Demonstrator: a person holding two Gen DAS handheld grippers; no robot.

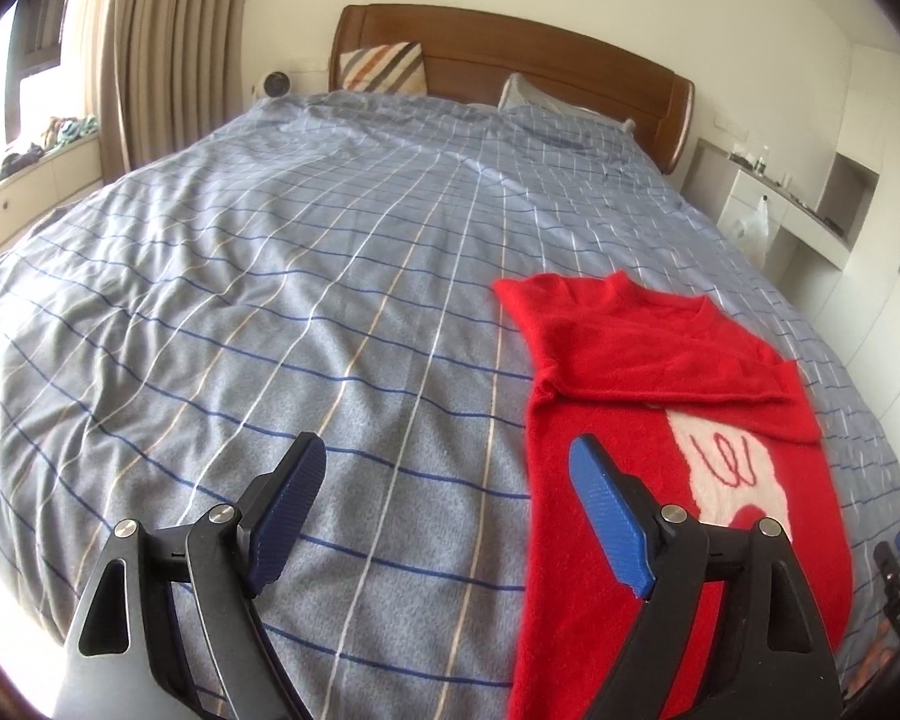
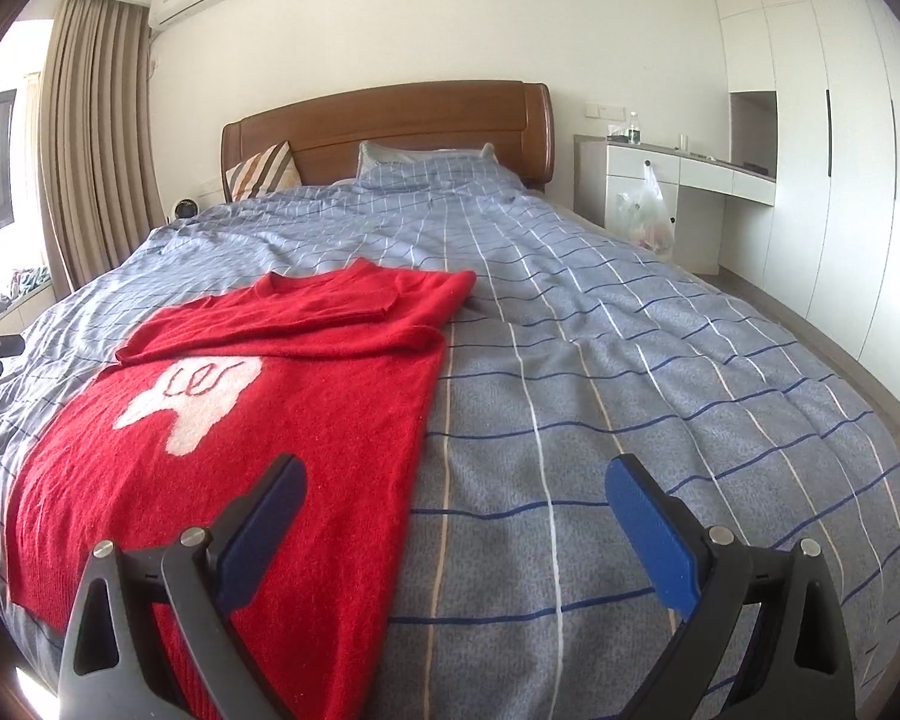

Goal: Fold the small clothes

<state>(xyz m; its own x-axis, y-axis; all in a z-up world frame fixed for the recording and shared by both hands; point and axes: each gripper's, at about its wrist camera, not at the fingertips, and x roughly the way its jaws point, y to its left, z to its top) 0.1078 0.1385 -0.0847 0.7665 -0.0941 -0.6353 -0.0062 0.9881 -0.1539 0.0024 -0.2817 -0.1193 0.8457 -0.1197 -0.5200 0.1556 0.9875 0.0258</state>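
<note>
A red sweater (image 2: 306, 360) with a white patch on its front lies flat on the blue checked bedspread (image 2: 630, 360) of the bed, near its foot end, with both sleeves folded across the chest. The left hand-held gripper (image 1: 450, 480) hovers above the bedspread just beside the sweater's edge, its blue-padded jaws spread wide with nothing between them. The right hand-held gripper (image 2: 456, 504) hangs over the sweater's opposite edge, one finger above the red knit and the other above bare bedspread, jaws likewise wide apart and empty.
</note>
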